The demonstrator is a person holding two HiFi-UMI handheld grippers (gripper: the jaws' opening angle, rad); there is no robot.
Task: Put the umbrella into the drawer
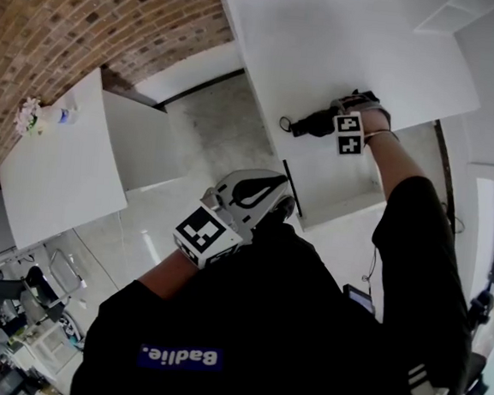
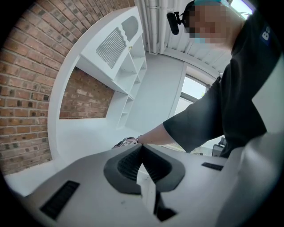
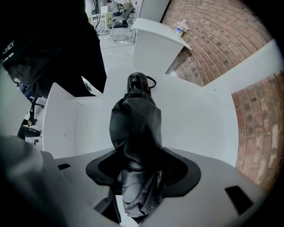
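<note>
A folded black umbrella (image 1: 309,125) with a wrist loop lies on the white table (image 1: 329,45). My right gripper (image 1: 329,122) points steeply down onto its near end. In the right gripper view the umbrella (image 3: 135,128) runs away from the right gripper (image 3: 138,170), whose pads press on the fabric from both sides. A white drawer (image 1: 338,187) stands pulled out under the table's front edge, with its white panel (image 3: 62,124) left of the umbrella. My left gripper (image 1: 268,198) hangs close to my body, left of the drawer. Seen from its own view, the left gripper (image 2: 142,153) is shut with nothing in it.
A second white desk (image 1: 60,167) stands to the left, with a small flower vase (image 1: 31,115) on its far corner. A brick wall (image 1: 91,15) runs behind. Office chairs (image 1: 14,301) crowd the lower left. White wall shelves (image 2: 124,57) rise behind the table.
</note>
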